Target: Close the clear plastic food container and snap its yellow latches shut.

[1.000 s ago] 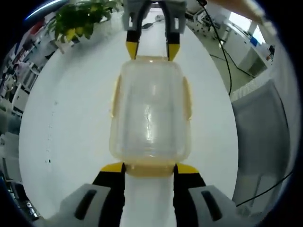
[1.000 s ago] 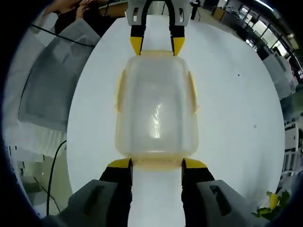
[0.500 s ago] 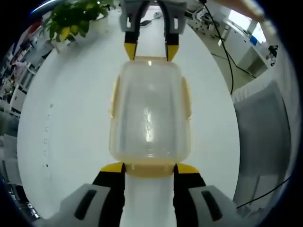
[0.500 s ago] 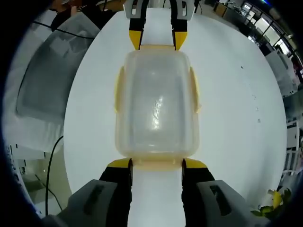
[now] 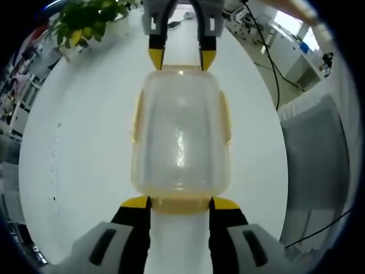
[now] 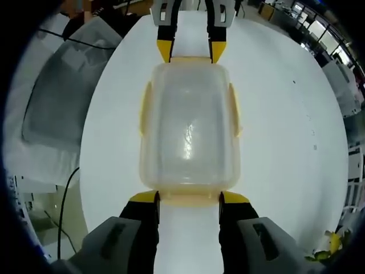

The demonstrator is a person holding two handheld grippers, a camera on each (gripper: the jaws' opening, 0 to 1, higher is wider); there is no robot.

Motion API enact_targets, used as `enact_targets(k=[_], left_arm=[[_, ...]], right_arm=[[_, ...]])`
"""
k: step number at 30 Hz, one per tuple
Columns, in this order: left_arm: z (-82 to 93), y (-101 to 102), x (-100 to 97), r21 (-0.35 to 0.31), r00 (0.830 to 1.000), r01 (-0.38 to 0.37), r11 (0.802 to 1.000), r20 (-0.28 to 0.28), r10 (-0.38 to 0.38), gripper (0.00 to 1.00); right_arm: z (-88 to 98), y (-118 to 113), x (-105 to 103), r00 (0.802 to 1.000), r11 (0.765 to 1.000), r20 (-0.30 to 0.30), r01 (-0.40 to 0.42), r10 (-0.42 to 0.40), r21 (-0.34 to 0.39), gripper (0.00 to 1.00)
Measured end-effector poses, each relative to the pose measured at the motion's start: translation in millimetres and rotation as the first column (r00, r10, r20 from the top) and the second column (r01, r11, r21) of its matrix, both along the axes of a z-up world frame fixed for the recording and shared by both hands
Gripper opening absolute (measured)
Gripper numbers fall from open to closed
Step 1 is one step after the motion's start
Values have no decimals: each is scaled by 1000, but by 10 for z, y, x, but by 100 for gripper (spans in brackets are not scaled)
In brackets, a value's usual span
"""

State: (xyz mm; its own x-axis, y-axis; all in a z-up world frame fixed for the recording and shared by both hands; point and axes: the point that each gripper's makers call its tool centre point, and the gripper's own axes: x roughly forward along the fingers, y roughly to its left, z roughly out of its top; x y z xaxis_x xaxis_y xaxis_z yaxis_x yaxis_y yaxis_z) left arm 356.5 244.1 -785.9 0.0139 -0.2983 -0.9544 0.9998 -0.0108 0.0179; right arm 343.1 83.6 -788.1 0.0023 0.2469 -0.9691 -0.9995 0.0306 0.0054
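The clear plastic container point(image 5: 180, 128) stands with its lid on, on a round white table point(image 5: 74, 142). Yellow side latches point(image 5: 137, 117) lie flat against its long walls. My left gripper point(image 5: 180, 202) is open at the near end, its yellow-tipped jaws flanking the yellow end latch point(image 5: 179, 205). At the far end my right gripper point(image 5: 177, 57) stands the same way. In the right gripper view the container point(image 6: 189, 128) runs lengthwise, with the right gripper point(image 6: 189, 198) open at its near end latch point(image 6: 189, 200) and the left gripper point(image 6: 191, 50) at the far end.
A potted plant point(image 5: 85, 23) stands at the table's far edge. Beside the table are a grey mesh chair point(image 5: 311, 148) and black cables point(image 5: 268, 51). The chair point(image 6: 57, 97) and the plant point(image 6: 331, 245) also appear in the right gripper view.
Both views have shifted slightly with my hands. The container and both grippers keep the same positions against each other.
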Motion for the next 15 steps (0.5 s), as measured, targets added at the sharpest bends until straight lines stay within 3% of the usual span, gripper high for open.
enact_targets(k=[8, 15], left_arm=[[-20, -17, -8, 1, 1000, -11, 1000, 0, 11, 34], [-60, -2, 2, 44, 1000, 16, 999, 23, -17, 35]], right_arm=[[-61, -36, -13, 1000, 1000, -1, 2, -2, -26, 37], [-69, -35, -6, 1000, 1000, -1, 8, -8, -28, 38]])
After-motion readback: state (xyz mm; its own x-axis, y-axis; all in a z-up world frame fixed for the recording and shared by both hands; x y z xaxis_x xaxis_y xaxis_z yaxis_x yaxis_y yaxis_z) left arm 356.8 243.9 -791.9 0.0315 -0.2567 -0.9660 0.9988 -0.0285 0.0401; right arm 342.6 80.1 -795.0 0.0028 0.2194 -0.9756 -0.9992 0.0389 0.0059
